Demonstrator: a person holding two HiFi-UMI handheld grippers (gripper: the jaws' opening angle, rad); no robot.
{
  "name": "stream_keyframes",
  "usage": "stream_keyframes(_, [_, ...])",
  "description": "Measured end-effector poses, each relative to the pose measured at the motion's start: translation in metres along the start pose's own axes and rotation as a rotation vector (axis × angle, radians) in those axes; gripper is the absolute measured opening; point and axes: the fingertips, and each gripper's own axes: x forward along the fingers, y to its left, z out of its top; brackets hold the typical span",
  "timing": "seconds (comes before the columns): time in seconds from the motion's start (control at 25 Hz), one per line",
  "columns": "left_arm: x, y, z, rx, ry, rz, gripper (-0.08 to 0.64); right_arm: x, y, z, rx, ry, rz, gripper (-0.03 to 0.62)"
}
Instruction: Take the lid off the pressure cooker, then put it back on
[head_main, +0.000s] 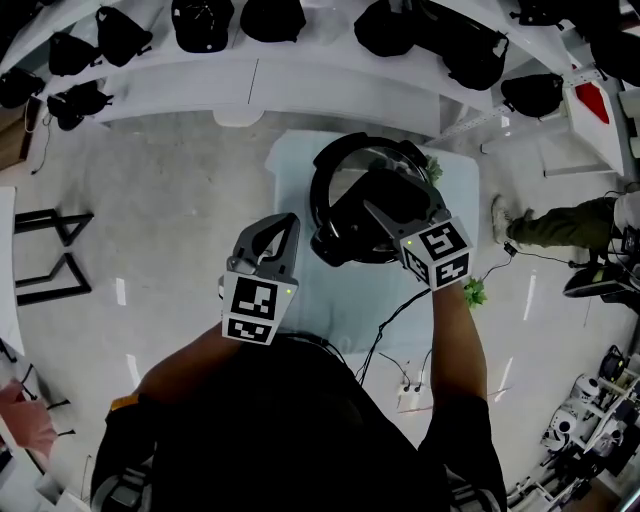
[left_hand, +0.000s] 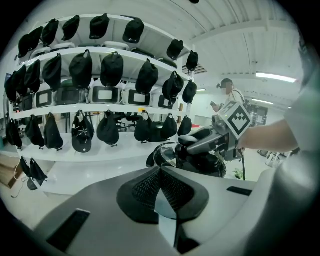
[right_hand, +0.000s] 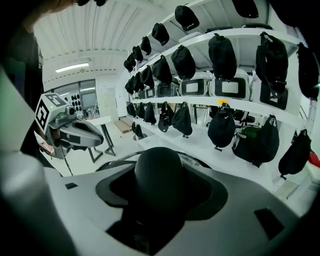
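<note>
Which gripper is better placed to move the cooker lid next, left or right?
Right. The right gripper grips the lid's black knob above the pressure cooker. The left gripper hangs beside it, fingers shut on nothing.

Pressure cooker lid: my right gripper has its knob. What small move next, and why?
Probably raise the right gripper straight up a little, slowly. Its jaws are closed on the knob, so the lid should follow. The left gripper is shut on nothing, apart from the pot, so nothing steadies it. Whether the lid is seated isn't clear.
</note>
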Motion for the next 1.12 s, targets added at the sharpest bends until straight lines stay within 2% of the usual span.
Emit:
stream_keyframes(0.36, [-0.008,-0.008,0.011,0.023,-0.035,-0.043,0.006,-0.002,0.001,0.000,-0.013,-0.001,-0.002,0.291])
stream_keyframes(0.68, [-0.016,-0.009,0.012,0.026,-0.043,-0.062,0.006,-0.002,0.000,0.001,0.030,0.013,-0.038,0.292])
stream_keyframes(0.92, [-0.018,-0.010,0.009,0.048,-0.040,-0.081,0.006,-0.003,0.005,-0.002,-0.051,-0.012,0.074,0.288])
stream_keyframes(1.12, [-0.018,-0.011,0.003,0.063,-0.020,-0.072,0.006,-0.002,0.004,0.000,-0.074,-0.023,0.089,0.288])
